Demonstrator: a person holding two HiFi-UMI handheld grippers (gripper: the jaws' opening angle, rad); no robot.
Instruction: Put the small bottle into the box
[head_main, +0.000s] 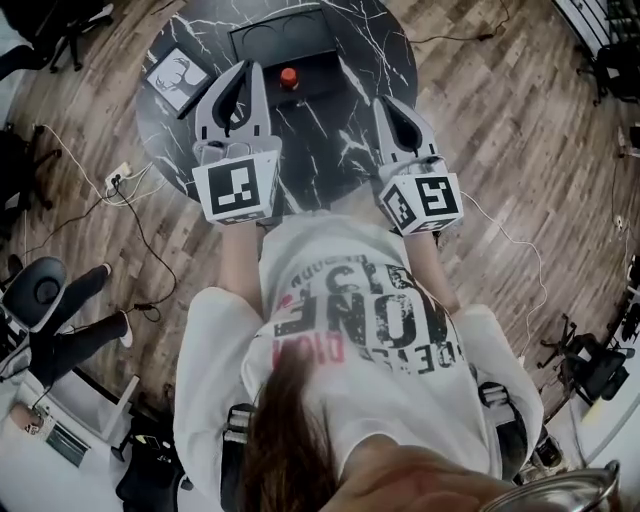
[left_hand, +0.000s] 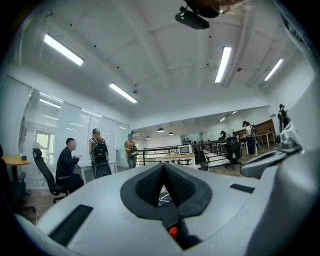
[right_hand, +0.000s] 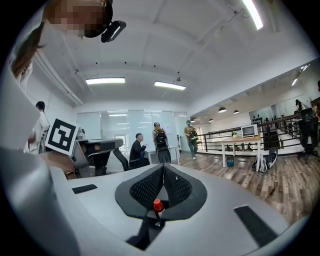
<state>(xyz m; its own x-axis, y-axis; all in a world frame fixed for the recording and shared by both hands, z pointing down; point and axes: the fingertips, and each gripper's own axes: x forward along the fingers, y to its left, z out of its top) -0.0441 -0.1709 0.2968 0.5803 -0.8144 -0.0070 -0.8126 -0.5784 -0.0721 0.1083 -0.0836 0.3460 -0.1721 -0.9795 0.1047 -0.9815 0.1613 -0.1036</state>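
Left tool (head_main: 243, 72) and right tool (head_main: 387, 106) hover shut and empty, so one should open wide before straddling the small bottle (head_main: 289, 77), upper centre, just below the box (head_main: 240, 45) in frame.

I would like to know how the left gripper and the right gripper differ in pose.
The grey left gripper reaches farther over the round black marbled table; the grey right gripper sits nearer its edge. The left gripper's fingers end close beside the small red-capped bottle; the right gripper's end well short of it. Both are shut and empty.
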